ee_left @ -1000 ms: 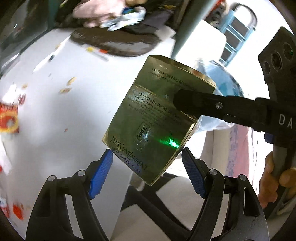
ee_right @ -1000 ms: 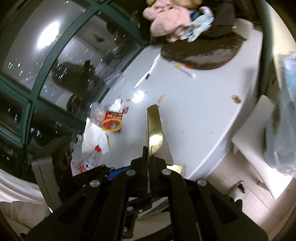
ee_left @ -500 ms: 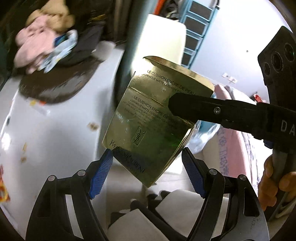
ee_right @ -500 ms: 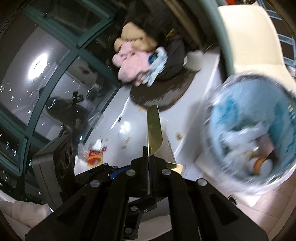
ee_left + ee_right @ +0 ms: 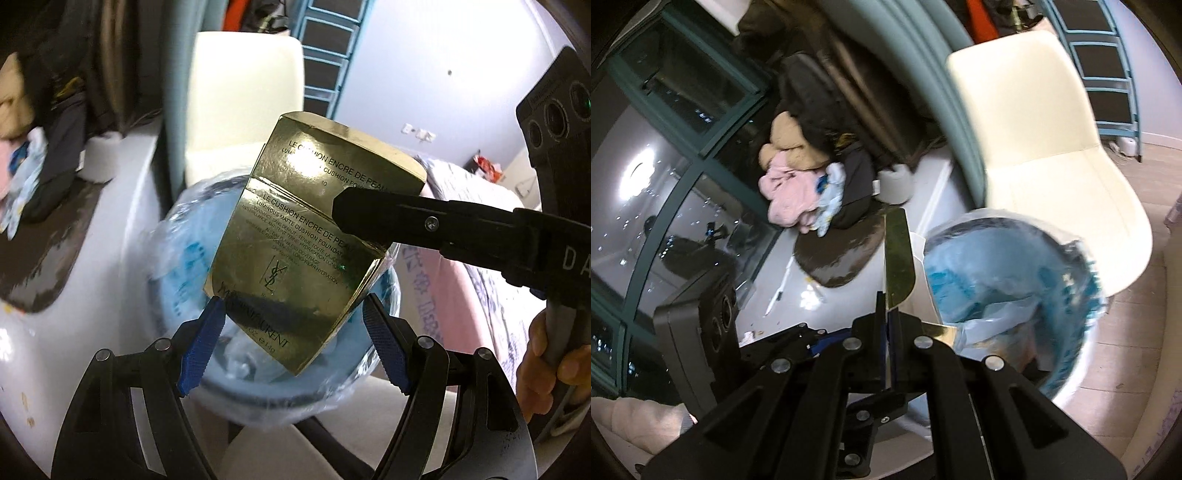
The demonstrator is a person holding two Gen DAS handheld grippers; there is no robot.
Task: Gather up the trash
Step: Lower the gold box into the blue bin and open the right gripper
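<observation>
A gold cosmetics box (image 5: 295, 236) hangs over the trash bin with a blue liner bag (image 5: 177, 258). My left gripper (image 5: 291, 301) holds the box's lower end across its width, a blue pad at each bottom corner. My right gripper (image 5: 340, 210) reaches in from the right, shut on the box's upper flap. In the right wrist view the box (image 5: 897, 254) shows edge-on, pinched in my right gripper (image 5: 886, 308). The bin (image 5: 1015, 280) lies just to its right and below. The left gripper (image 5: 812, 336) peeks out behind it.
A cream chair (image 5: 1045, 140) stands behind the bin. The white table (image 5: 790, 258) on the left carries a brown mat (image 5: 838, 258), piled clothes (image 5: 790, 199), a tissue roll (image 5: 895, 184) and scraps. A bed with a pink cover (image 5: 424, 295) is on the right. A hand (image 5: 546, 365) grips the right tool.
Both grippers have swung together with the gold box from above the table toward the bin, which now sits right under the box. Neither grip has altered.
</observation>
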